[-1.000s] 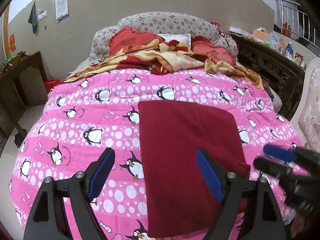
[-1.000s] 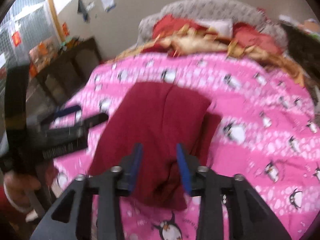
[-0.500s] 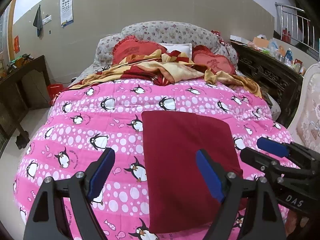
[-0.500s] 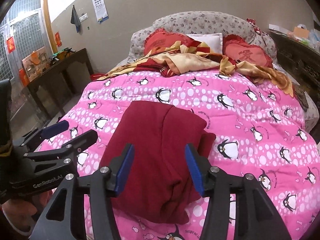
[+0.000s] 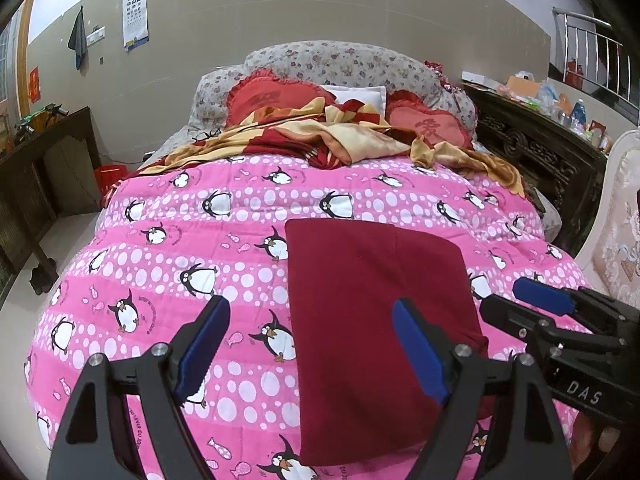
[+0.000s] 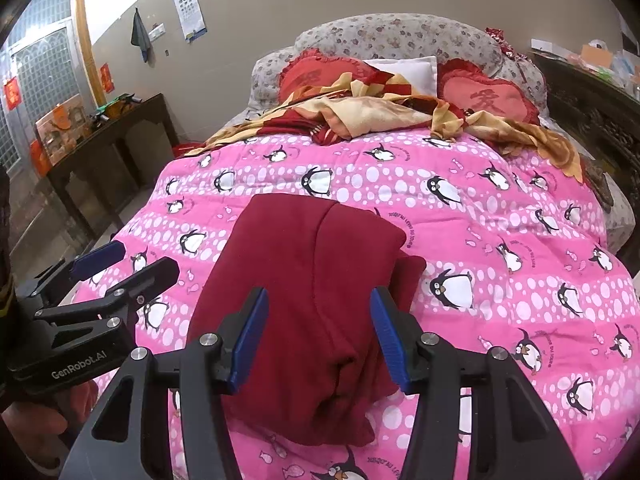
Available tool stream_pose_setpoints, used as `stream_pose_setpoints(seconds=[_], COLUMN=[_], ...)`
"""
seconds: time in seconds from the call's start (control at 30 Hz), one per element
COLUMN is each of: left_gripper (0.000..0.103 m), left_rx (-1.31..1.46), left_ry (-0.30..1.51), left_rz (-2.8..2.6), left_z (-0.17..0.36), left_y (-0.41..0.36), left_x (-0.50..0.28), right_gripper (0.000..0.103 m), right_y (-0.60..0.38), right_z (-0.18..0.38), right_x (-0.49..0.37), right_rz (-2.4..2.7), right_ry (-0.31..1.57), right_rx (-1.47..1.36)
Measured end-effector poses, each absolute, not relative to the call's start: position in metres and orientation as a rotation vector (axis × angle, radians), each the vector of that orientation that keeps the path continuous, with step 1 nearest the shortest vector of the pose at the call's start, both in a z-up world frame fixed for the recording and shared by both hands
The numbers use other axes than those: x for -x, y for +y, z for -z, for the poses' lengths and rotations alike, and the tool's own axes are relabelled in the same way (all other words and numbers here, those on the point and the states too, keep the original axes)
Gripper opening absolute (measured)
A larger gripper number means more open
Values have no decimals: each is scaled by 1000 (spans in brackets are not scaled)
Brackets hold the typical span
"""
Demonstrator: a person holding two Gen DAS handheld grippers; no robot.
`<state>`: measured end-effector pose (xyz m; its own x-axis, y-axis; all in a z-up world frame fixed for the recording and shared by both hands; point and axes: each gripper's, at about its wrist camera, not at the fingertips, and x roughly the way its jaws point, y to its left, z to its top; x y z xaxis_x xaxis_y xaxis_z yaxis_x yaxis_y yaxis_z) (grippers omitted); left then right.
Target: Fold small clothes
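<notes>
Here the folded dark red garment [image 5: 376, 320] lies flat on the pink penguin quilt [image 5: 160, 248], toward the near edge of the bed. The left gripper [image 5: 310, 346] hovers wide open over its left border, holding nothing. The right gripper [image 6: 320, 334] hangs with jaws apart above the garment's rumpled near end, empty.

Left tongs [image 6: 120, 268] housing reads "GenRobot.AI". Right tongs [image 5: 516, 300] housing shows "DAS", partly cut off. Eye chart [image 6: 187, 7] on wall: symbols illegible. Quilt [image 6: 500, 220] lettering beside penguins unreadable.
</notes>
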<state>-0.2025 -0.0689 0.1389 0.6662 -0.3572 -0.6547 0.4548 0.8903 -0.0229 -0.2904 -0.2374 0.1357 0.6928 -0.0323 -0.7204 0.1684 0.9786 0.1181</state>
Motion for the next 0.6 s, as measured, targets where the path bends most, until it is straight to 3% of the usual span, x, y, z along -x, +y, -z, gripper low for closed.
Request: stream_pose_setpoints(seconds=[0.6], left_gripper=[87], left_rx=[-133], left_ry=[727], left_rz=[450], left_z=[-128], left_y=[-64], left_x=[193], right_gripper=[64], right_y=[-233], right_z=[-126], right_x=[280], right_rz=[101], right_ry=[828], right_rx=[-186])
